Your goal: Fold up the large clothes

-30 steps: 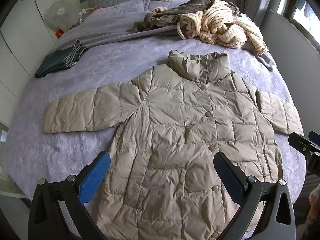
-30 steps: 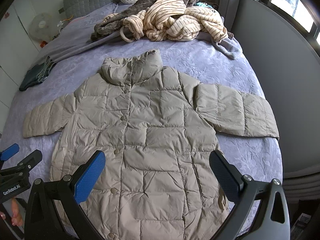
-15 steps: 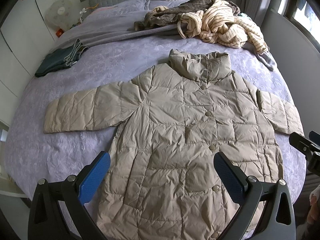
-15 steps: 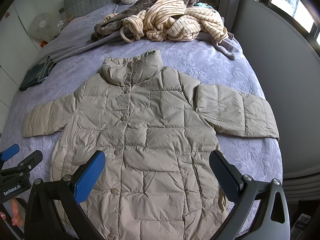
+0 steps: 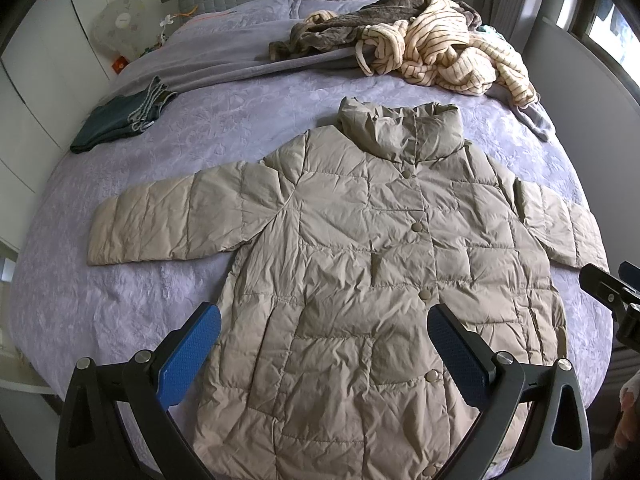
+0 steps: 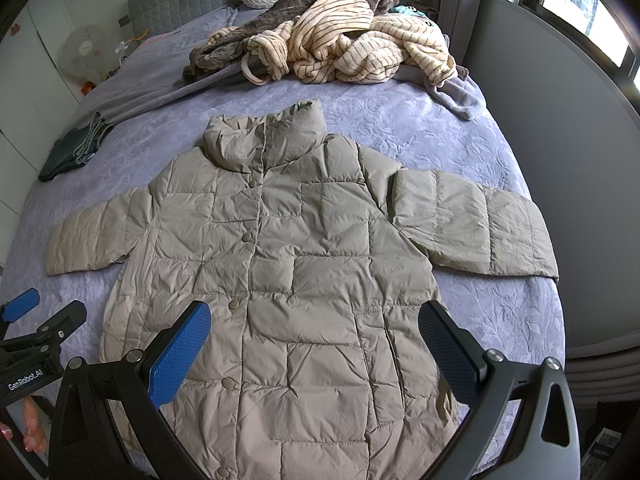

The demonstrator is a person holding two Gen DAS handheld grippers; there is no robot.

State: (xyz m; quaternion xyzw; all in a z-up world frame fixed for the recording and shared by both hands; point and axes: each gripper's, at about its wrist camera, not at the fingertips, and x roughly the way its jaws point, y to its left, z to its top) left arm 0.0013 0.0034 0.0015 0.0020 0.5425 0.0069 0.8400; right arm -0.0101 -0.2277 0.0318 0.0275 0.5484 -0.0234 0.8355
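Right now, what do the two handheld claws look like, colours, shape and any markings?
Both match: a black frame splits into a Y, each branch ending in a flat finger faced with a dimpled blue pad, with silver screw heads at the joints. The left claw and the right claw look alike. In the right wrist view, the left claw's black body carries white lettering, GenRobot.AI. No cables or sleeves show.

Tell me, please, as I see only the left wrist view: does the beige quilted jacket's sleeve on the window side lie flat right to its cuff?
Observer: Yes; in the right wrist view the beige quilted jacket has its window-side sleeve spread flat on the lilac bedspread, cuff unfolded.
Operator: Thank you. Is the right gripper open?
Observer: Yes, the right gripper has its jaws wide apart, gripping nothing.
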